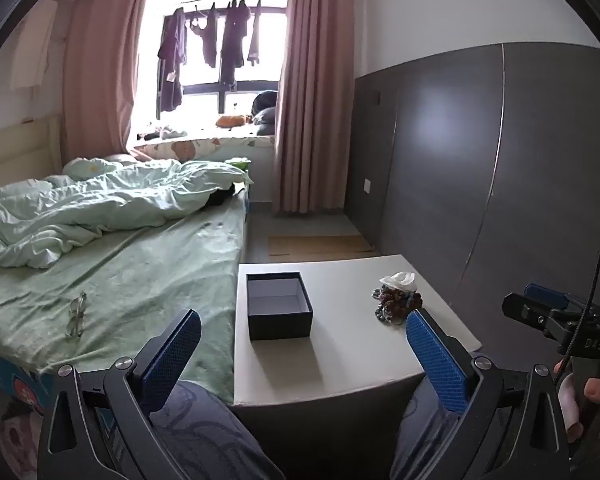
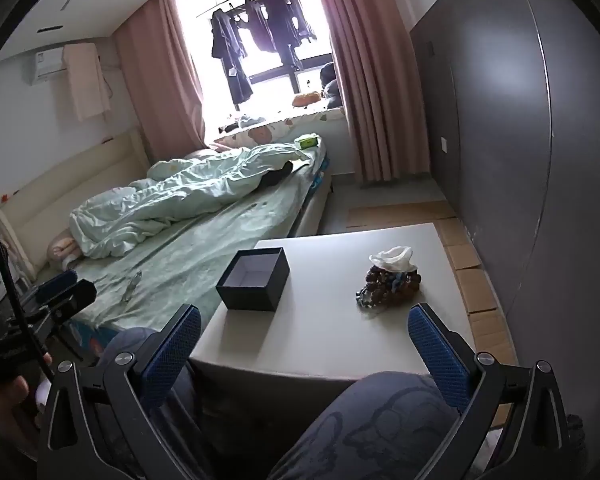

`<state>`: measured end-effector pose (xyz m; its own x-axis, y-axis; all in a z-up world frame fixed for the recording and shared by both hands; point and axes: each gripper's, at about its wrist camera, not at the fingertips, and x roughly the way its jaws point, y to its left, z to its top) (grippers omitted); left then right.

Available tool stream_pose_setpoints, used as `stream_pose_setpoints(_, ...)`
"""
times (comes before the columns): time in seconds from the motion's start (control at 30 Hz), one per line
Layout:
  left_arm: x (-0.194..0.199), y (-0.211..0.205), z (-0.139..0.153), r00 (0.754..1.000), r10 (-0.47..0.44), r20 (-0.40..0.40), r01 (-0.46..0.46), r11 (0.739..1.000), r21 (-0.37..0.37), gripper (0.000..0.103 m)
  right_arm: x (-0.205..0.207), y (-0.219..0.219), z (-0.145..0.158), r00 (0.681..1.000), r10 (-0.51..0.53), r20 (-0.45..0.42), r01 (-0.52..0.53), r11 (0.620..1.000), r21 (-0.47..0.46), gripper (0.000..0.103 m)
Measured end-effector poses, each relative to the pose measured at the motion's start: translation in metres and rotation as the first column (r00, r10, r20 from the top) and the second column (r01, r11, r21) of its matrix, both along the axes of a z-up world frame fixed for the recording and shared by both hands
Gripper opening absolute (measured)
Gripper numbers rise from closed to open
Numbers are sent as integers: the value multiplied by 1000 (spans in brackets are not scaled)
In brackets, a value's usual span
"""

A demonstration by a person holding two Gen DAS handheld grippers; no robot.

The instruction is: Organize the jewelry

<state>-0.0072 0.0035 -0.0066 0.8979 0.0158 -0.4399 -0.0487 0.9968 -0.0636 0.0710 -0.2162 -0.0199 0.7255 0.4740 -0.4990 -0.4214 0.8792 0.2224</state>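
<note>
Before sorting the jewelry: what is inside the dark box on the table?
The dark box shows only a pale bare lining; the near wall hides its front floor.

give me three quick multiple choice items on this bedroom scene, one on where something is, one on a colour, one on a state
1. Where does the jewelry pile lie?
A. inside the box
B. on the white table, right of the box
C. on the bed

2. What colour are the curtains?
A. pink
B. blue
C. yellow

3. How is the dark box?
A. closed with a lid
B. open and holding beads
C. open and empty

Answers:
1 B, the pile sits on the white table, apart from the box.
2 A, both drapes beside the window are pink.
3 C, no lid is on it and only its bare pale floor shows.
</note>
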Motion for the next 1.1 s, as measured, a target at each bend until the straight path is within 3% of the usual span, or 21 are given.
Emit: stream_pose_setpoints(1.1,-9,8,5,999,-32,34,33,998,-52,103,-13,-8,13,999,-23,44,22,1000,18,103)
